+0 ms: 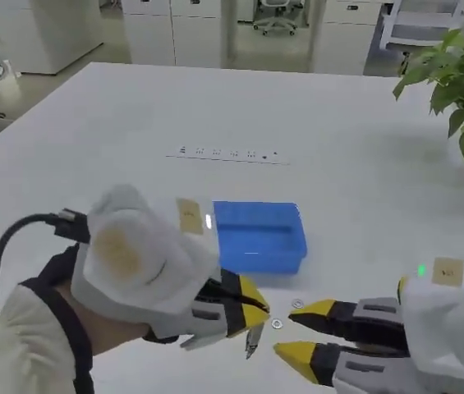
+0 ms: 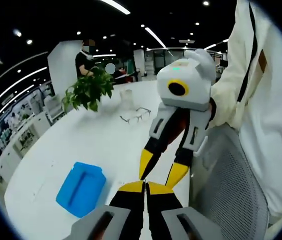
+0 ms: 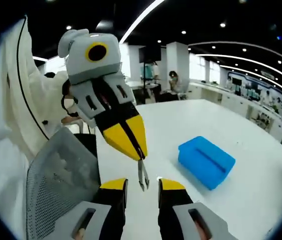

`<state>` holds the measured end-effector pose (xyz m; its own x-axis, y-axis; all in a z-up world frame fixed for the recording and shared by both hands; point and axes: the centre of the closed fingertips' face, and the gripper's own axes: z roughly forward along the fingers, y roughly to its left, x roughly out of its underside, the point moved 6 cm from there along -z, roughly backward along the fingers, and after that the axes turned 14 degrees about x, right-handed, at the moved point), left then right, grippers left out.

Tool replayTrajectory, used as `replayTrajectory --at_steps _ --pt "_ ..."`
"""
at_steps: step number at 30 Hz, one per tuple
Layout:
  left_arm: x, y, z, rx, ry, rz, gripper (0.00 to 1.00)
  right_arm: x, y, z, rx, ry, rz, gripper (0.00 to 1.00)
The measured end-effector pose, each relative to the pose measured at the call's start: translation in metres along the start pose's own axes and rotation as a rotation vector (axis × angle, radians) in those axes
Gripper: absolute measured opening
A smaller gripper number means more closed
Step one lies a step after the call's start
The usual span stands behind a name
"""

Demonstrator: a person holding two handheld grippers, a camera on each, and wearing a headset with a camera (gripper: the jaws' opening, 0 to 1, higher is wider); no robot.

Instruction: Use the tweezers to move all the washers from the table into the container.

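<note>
Down at the near edge of the counter [image 1: 133, 123]: left tool [image 1: 261, 312] squeezed tight on the tweezers [image 1: 251, 341], tips aimed down at the surface. Right tool [image 1: 285, 333] just beside it, spread apart and holding nothing. Near washer [image 1: 277, 324] flat on the counter between the two tools, far washer [image 1: 297, 304] just behind it. Blue container [image 1: 260, 261] a bit further back, mid-counter. Then a row of sockets [image 1: 227, 153], and a leafy plant [image 1: 461, 82] off at the far right edge.
</note>
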<state>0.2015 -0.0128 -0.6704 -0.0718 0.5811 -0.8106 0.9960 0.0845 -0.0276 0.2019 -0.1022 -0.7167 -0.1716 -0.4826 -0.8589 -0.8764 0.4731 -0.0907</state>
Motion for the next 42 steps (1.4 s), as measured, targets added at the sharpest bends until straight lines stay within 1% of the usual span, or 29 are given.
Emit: replayTrajectory --at_steps 2,4,5,8,9,11,14,17,19,20,22,23,25,26,28,29,30,31,32,33,34,35,36,37,38,39,40,41,42 --pt "-0.007 -0.001 -0.005 0.020 -0.016 0.001 0.00 -0.003 -0.001 0.007 -0.027 -0.005 0.003 0.22" --pt "-0.014 -0.002 -0.010 0.029 -0.038 0.007 0.00 -0.009 0.002 0.010 -0.052 -0.014 -0.013 0.22" --pt "-0.016 -0.003 -0.012 0.033 -0.043 0.010 0.00 -0.011 0.003 0.012 -0.060 -0.017 -0.033 0.21" --pt "-0.022 -0.007 -0.014 0.043 -0.044 0.038 0.00 -0.016 0.005 0.013 -0.085 -0.026 -0.034 0.16" --pt "-0.022 -0.007 -0.015 0.047 -0.027 0.057 0.00 -0.018 0.006 0.013 -0.092 -0.031 -0.037 0.14" --pt "-0.021 -0.008 -0.014 0.052 -0.013 0.062 0.00 -0.020 0.006 0.013 -0.100 -0.036 -0.047 0.13" --pt "-0.021 -0.010 -0.014 0.062 -0.020 0.063 0.00 -0.020 0.006 0.014 -0.111 -0.032 -0.065 0.09" --pt "-0.020 -0.011 -0.010 0.071 -0.012 0.070 0.00 -0.018 0.007 0.018 -0.119 -0.022 -0.077 0.08" --pt "-0.018 -0.011 -0.009 0.064 0.010 0.093 0.00 -0.017 0.008 0.021 -0.133 -0.011 -0.092 0.06" --pt "-0.017 -0.011 -0.009 0.065 0.012 0.092 0.00 -0.017 0.008 0.022 -0.134 -0.012 -0.097 0.06" --pt "-0.016 -0.010 -0.010 0.051 0.011 0.083 0.00 -0.018 0.010 0.024 -0.138 -0.011 -0.121 0.05" --pt "-0.014 -0.009 -0.011 0.031 0.000 0.072 0.00 -0.018 0.010 0.025 -0.129 -0.014 -0.143 0.04" --pt "-0.010 -0.008 -0.012 -0.007 -0.026 0.045 0.00 -0.018 0.010 0.028 -0.124 -0.011 -0.157 0.03" --pt "-0.009 -0.007 -0.013 -0.047 -0.047 0.019 0.00 -0.018 0.010 0.030 -0.124 -0.010 -0.157 0.03" --pt "-0.004 -0.006 -0.016 -0.097 -0.089 -0.052 0.00 -0.019 0.008 0.033 -0.121 -0.010 -0.146 0.03" --pt "-0.002 -0.006 -0.020 -0.143 -0.130 -0.118 0.00 -0.020 0.008 0.034 -0.120 -0.015 -0.145 0.02" --pt "0.000 -0.006 -0.023 -0.162 -0.164 -0.164 0.01 -0.021 0.007 0.037 -0.117 -0.019 -0.137 0.02" --pt "0.001 -0.007 -0.025 -0.162 -0.182 -0.186 0.02 -0.021 0.006 0.039 -0.114 -0.019 -0.131 0.02" --pt "0.005 -0.008 -0.030 -0.206 -0.220 -0.237 0.03 -0.021 0.004 0.042 -0.109 -0.021 -0.126 0.02" --pt "0.008 -0.009 -0.034 -0.240 -0.233 -0.244 0.05 -0.022 0.004 0.044 -0.106 -0.024 -0.121 0.02" --pt "0.015 -0.012 -0.039 -0.290 -0.239 -0.257 0.07 -0.023 0.003 0.046 -0.101 -0.030 -0.116 0.02" --pt "0.020 -0.015 -0.041 -0.314 -0.232 -0.277 0.10 -0.023 0.001 0.049 -0.098 -0.032 -0.115 0.01" --pt "0.027 -0.018 -0.044 -0.358 -0.226 -0.306 0.15 -0.024 0.000 0.051 -0.098 -0.031 -0.112 0.01" --pt "0.033 -0.019 -0.047 -0.403 -0.223 -0.321 0.20 -0.024 -0.002 0.055 -0.097 -0.027 -0.108 0.01" --pt "0.043 -0.023 -0.051 -0.442 -0.212 -0.356 0.23 -0.024 -0.004 0.057 -0.094 -0.027 -0.108 0.01" --pt "0.049 -0.024 -0.053 -0.482 -0.211 -0.378 0.26 -0.023 -0.006 0.059 -0.092 -0.027 -0.106 0.01" --pt "0.061 -0.024 -0.059 -0.550 -0.209 -0.407 0.30 -0.023 -0.009 0.062 -0.086 -0.022 -0.100 0.01" --pt "0.072 -0.024 -0.064 -0.580 -0.201 -0.426 0.36 -0.024 -0.011 0.064 -0.080 -0.023 -0.095 0.01" --pt "0.079 -0.026 -0.067 -0.615 -0.195 -0.445 0.39 -0.024 -0.014 0.066 -0.074 -0.026 -0.085 0.01"
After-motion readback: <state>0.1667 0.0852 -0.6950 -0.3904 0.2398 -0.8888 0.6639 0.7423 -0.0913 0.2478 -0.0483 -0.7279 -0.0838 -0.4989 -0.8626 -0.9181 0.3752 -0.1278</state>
